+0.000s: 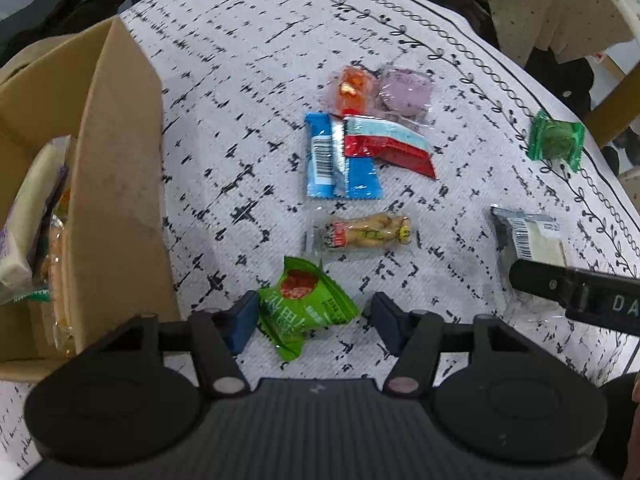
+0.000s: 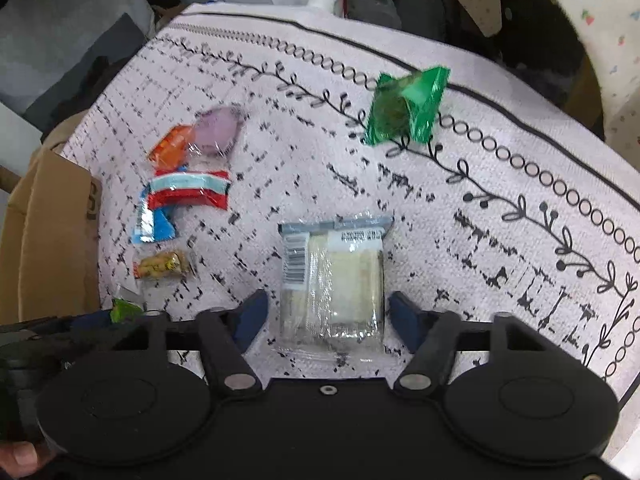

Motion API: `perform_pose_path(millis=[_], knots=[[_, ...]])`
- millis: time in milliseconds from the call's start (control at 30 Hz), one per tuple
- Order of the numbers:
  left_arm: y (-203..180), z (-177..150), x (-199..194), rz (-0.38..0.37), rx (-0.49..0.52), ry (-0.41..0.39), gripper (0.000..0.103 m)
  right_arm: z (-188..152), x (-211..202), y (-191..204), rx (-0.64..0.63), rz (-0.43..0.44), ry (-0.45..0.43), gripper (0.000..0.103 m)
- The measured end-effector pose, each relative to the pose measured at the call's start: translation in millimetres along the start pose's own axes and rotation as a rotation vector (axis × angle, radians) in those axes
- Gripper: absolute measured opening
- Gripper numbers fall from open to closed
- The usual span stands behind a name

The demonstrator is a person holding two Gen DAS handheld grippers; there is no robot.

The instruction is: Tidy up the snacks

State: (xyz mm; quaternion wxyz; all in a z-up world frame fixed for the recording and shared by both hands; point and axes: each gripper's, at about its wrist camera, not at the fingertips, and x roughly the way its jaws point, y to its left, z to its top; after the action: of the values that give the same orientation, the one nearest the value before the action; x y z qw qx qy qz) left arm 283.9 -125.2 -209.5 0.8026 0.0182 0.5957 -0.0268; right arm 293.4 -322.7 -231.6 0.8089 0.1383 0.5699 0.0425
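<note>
Left claw: my two blue fingers stand wide apart, one on each side of the green packet; the left finger touches or nearly touches the wrapper, the right one stands clear of it.
Green packet: it lies on the surface between my left fingers, crumpled, with a red picture on its top end.
Right claw: it is spread wide, a blue finger on either side of the clear packet, both apart from it.
Clear packet: a pale block in see-through wrap with a barcode strip, flat on the surface, its near end between my right fingers.
Box: brown cardboard at 9 o'clock of my left claw, its tall flap upright, wrapped snacks already lying inside it.
Peanut packet: just past the green packet at 12 o'clock, in clear wrap.
Blue packet: farther out at 12 o'clock, barcode up.
Red and white packet: its left end lies over the blue packet's upper right.
Orange packet: beyond those two, beside the purple packet.
Dark green packet: alone on the leafy border of the cloth, at 12 to 1 o'clock of my right claw, well apart from the others.
Surface: covered by a white cloth with black dashes and a vine border.
</note>
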Motion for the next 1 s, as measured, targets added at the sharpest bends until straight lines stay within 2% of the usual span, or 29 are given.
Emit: perform_pose_path(millis=[67, 267, 600, 1000], knots=[[1.8, -0.1, 0.6, 0.012, -0.009, 0.002, 0.045, -1.0, -1.6, -0.5, 0.002, 0.010, -0.001, 0.049], [2.1, 1.8, -6.4, -0.001, -0.037, 0.006, 0.037, -5.2, -9.4, 1.8, 0.000, 0.032, 0.003, 0.047], [0.6, 1.1, -40.0, -0.047, -0.046, -0.069, 0.036, -10.0, -33.0, 12.7, -0.009, 0.063, -0.036, 0.046], [18.4, -0.3, -82.9, -0.076, -0.090, -0.159, 0.035, -5.4, -64.6, 47.2, -0.050, 0.115, -0.108, 0.045]])
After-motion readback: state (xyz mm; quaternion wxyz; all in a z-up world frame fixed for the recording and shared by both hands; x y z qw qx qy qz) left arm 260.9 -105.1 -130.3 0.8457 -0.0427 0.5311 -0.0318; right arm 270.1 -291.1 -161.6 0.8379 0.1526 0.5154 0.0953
